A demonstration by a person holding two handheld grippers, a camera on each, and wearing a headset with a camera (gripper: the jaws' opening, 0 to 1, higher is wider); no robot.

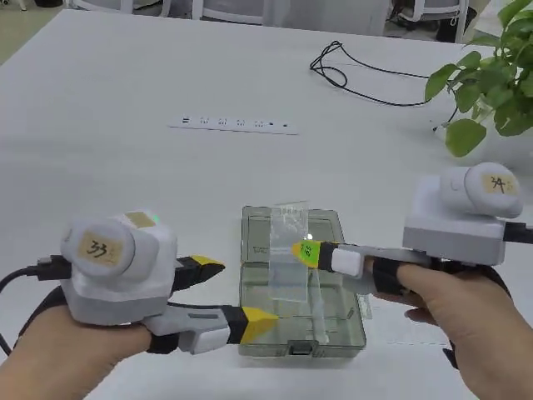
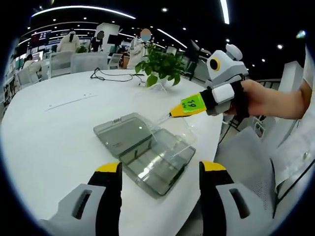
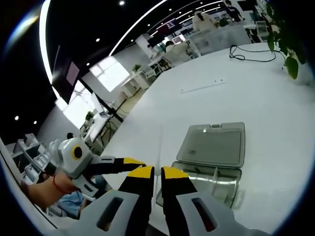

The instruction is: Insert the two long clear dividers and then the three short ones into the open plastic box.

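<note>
Clear plastic, hard to make out: the divider (image 1: 289, 267) was see-through, and its edges were faint against the box behind it. In my right gripper view it showed edge-on, as little more than a thin line. I could not tell whether it was a long or a short one.
Partly hidden: a pale strip (image 1: 319, 308) crossed the box's base, and I could not tell whether it was a seated divider or a moulded rib.
Cut off: the plant (image 1: 491, 67) ran out of the head view at the right edge.
Divider, position: it stood upright over the middle of the box, where lid meets base, with its lower edge down inside the base.
Right gripper (image 1: 304, 252): my jaws were pressed together on the divider's side edge, reaching in from the right.
Left gripper (image 1: 237, 296): my jaws stood wide apart with nothing between them. It sat just beside the box's left wall, its nearer tip at the front corner.
Box (image 1: 254, 287): smoke-grey and translucent, it lay open and flat on the white table (image 1: 125, 192), with the lid on the far side and the base on the near side.
Far side of the table: a white power strip (image 1: 233, 124) and a black cable (image 1: 350, 71), both well apart from the box.
</note>
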